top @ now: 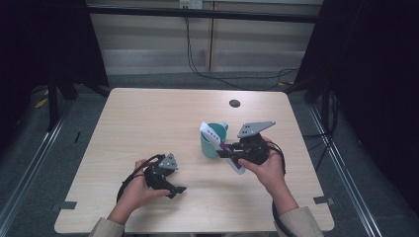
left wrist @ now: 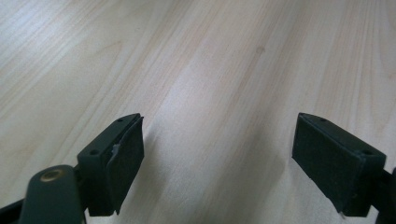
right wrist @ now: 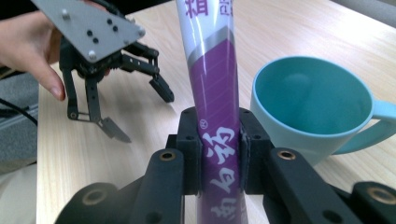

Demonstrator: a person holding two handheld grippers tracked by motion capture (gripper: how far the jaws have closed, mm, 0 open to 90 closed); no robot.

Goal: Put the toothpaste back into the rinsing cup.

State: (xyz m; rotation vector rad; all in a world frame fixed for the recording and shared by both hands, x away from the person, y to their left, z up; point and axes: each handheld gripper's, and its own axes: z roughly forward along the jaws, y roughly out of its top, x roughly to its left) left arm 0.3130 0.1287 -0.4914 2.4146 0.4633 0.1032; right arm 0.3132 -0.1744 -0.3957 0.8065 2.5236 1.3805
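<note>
My right gripper [right wrist: 219, 154] clamps a white-and-purple plastic tube [right wrist: 215, 93] with Chinese lettering, just beside the teal ceramic mug [right wrist: 308, 100]. My left gripper [left wrist: 217, 158], released, hovers over bare light wooden table [top: 148, 118], well apart.

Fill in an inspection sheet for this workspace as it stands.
Surface: pale wood-grain table, small dark round hole near the far edge.
Job's things: white and purple plastic tube; teal ceramic cup upright beside it.
Clutter: nothing seen.
Grippers: right gripper shut on the tube; left gripper with jaws open over bare wood, nothing between them.
Cables: black cables on the floor beyond the table.
Surroundings: pale wall panels, dark curtains at the sides.
</note>
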